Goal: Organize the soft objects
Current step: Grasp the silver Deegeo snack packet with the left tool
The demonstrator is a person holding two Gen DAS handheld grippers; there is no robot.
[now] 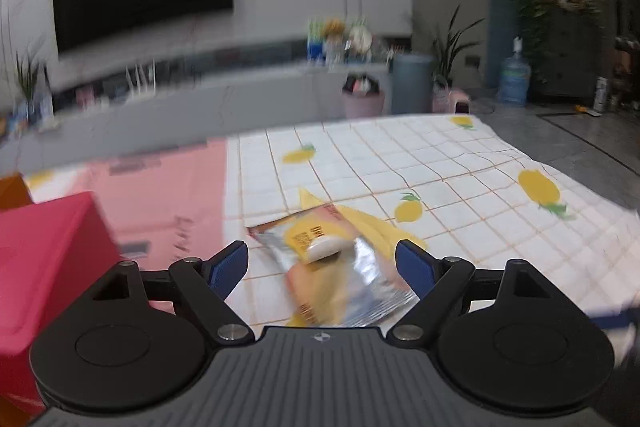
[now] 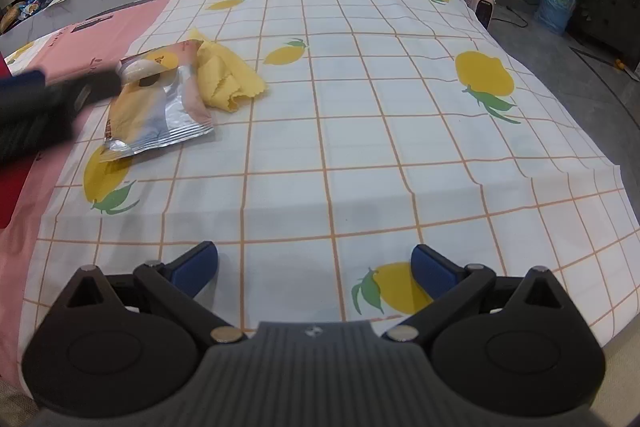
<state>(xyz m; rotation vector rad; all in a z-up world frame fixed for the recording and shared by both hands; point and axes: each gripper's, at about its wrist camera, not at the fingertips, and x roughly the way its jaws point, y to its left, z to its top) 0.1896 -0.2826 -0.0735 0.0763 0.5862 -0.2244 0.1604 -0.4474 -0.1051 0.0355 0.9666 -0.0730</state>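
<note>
A silver and orange snack bag (image 1: 348,287) lies flat on the lemon-print cloth (image 1: 460,187). A white oval soft item (image 1: 325,247) rests on the bag's upper part. A crumpled yellow cloth (image 1: 362,223) lies just beyond the bag, touching it. My left gripper (image 1: 322,255) hovers over the bag, open, its blue pads (image 1: 230,267) wide of the bag and pressing nothing. In the right wrist view the bag (image 2: 156,115), the white item (image 2: 138,69) and the yellow cloth (image 2: 228,79) sit at far left, with the blurred left gripper (image 2: 100,85) beside them. My right gripper (image 2: 316,267) is open over bare cloth.
A red box (image 1: 44,259) stands at the left, close to the left gripper. The cloth's left part is pink (image 1: 160,195). The table's edge (image 2: 580,131) drops to a grey floor on the right. A bench with plants, bins and clutter lies beyond.
</note>
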